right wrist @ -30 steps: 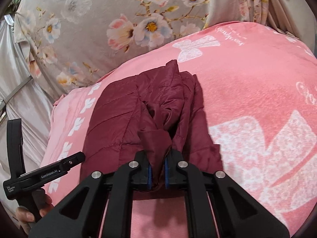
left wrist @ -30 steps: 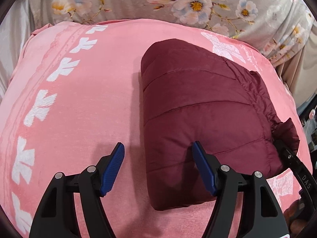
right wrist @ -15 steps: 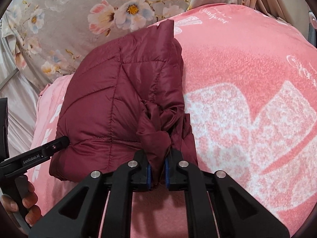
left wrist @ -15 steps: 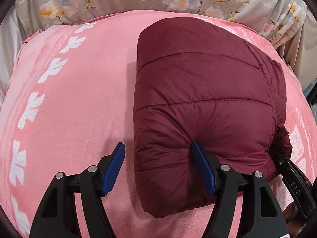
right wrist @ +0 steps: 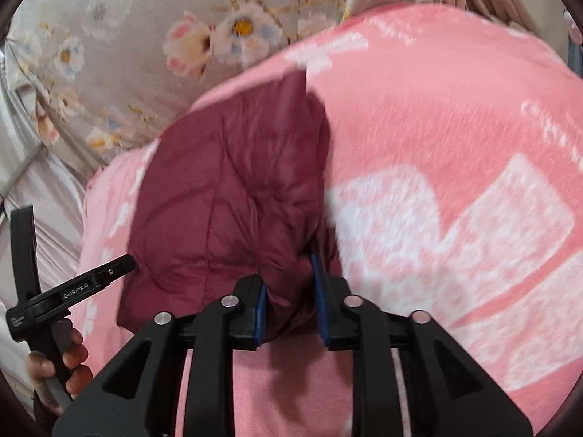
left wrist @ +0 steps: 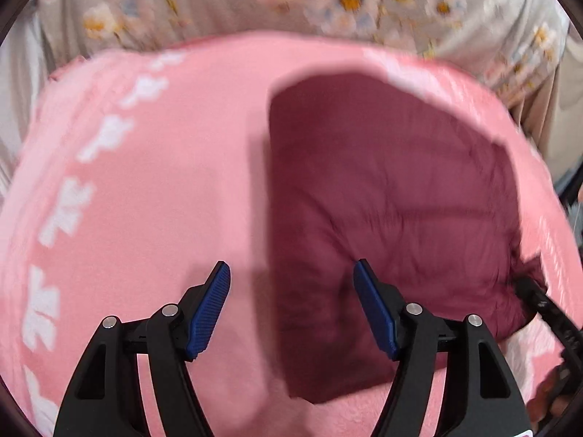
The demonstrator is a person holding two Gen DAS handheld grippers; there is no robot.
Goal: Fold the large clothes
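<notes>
Jacket: my folded maroon jacket (right wrist: 226,196) lies on the pink blanket (right wrist: 455,116).
My right gripper (right wrist: 289,300): jaws just opening, jacket fabric loose between them.
My left gripper (left wrist: 291,309): wide apart, empty, above jacket's edge.

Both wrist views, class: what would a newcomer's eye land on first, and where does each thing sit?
First comes the folded maroon puffer jacket, a dark bundle lying on the pink blanket with white motifs. Next, the right gripper at the jacket's near edge, whose jaws have just been opening with a bunch of fabric between them. The left gripper stands wide open at the opposite edge.
</notes>
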